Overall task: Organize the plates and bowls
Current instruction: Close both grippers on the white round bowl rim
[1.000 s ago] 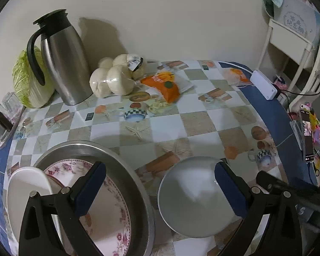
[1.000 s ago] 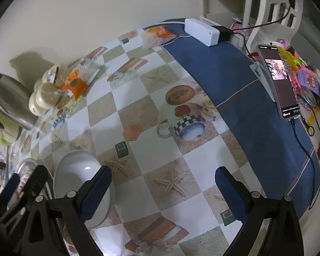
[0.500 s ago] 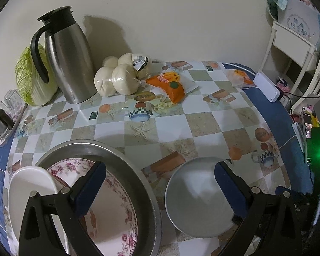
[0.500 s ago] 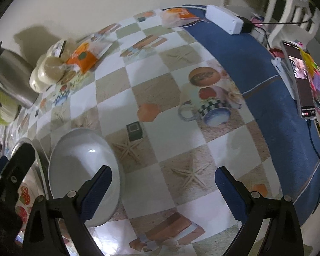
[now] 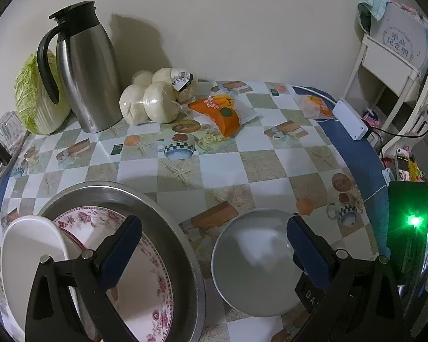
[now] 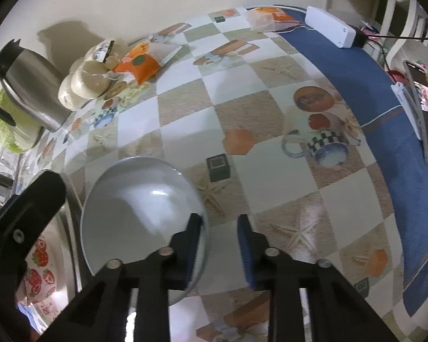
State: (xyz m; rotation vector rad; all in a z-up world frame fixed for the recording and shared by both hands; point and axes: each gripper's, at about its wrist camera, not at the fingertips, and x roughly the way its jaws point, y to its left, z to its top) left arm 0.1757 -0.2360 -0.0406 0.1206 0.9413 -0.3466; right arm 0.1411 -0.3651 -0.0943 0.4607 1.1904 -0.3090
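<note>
A white bowl sits on the checkered tablecloth, also in the right wrist view. A large steel basin at the left holds a floral plate and a white plate. My left gripper is open above the basin's right rim and the bowl. My right gripper has narrowed its jaws around the bowl's right rim: the left finger is inside the bowl, the right finger outside, with a gap still showing.
A steel jug, a cabbage, bagged buns and an orange packet stand by the far wall. A white power strip and a phone lie at the right table edge.
My right gripper has moved left to the bowl and its jaws have closed in over the rim. My left gripper has barely moved.
</note>
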